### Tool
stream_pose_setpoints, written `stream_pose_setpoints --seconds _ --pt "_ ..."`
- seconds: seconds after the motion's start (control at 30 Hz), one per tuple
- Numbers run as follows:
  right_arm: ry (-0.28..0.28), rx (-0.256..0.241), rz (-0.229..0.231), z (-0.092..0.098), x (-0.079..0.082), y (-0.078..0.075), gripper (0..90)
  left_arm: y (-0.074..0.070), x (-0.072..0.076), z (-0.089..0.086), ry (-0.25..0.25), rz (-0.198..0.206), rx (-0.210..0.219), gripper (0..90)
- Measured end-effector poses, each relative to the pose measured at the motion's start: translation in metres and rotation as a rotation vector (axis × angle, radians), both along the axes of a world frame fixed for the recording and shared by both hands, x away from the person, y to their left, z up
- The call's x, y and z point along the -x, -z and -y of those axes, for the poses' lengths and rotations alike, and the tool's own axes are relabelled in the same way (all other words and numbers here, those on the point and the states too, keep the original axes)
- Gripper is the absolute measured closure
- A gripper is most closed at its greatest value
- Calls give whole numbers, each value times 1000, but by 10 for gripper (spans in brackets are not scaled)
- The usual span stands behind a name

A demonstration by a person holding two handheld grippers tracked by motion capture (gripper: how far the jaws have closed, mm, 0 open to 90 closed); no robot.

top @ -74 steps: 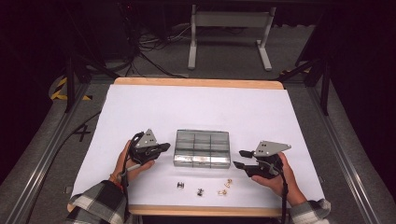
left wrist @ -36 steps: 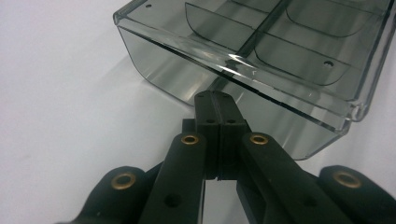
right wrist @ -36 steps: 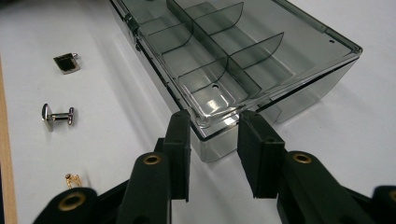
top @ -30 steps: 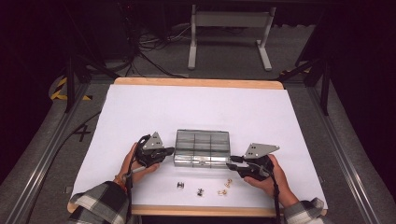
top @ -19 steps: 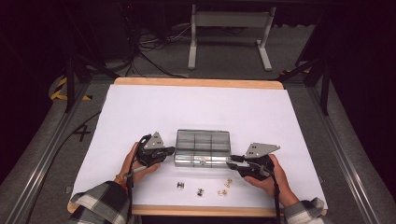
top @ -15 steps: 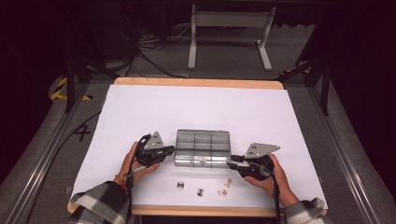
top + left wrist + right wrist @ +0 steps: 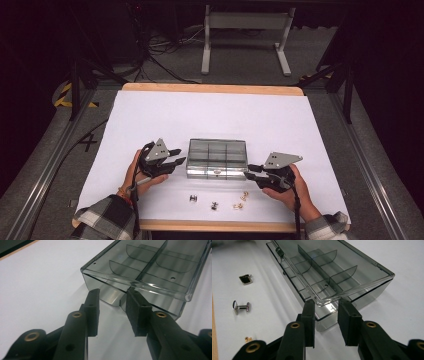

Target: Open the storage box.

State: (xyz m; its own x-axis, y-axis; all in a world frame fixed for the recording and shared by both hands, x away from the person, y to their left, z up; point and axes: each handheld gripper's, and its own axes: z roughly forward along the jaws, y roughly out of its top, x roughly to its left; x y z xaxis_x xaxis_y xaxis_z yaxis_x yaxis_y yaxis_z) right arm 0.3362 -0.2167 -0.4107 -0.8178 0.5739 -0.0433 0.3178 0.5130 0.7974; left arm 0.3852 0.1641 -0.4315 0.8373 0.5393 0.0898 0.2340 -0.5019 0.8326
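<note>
My left gripper (image 7: pixel 111 308) and right gripper (image 7: pixel 325 320) are both a bit open and hold nothing, one at each end of the clear box (image 7: pixel 217 158). Its lid is shut and the cufflinks (image 7: pixel 215 204) wait on the table

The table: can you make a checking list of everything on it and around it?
Surface: white sheet over a wooden table, flat.
Job's things: smoky clear compartment box, lid shut.
Clutter: four small cufflink-like pieces near the front edge.
Grippers: left gripper and right gripper at the box's two ends, jaws open, holding nothing.
Cables: a black cable trails from the right gripper.
Surroundings: grey floor, metal stand, floor wires.
</note>
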Motion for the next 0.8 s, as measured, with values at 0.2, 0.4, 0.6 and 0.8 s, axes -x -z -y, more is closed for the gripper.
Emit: stream_pose_setpoints --seconds 0.2,0.4,0.6,0.8 --pt "8 -12 13 0 0 -2 690 0 0 1 -17 -2 6 582" --pt "14 -22 29 0 0 -5 698 -2 2 4 -17 12 9 499" --pt "17 -28 41 -1 0 -7 713 -4 5 5 -11 20 31 482" --pt "20 -29 52 -1 0 -8 713 -6 8 10 4 35 61 466"
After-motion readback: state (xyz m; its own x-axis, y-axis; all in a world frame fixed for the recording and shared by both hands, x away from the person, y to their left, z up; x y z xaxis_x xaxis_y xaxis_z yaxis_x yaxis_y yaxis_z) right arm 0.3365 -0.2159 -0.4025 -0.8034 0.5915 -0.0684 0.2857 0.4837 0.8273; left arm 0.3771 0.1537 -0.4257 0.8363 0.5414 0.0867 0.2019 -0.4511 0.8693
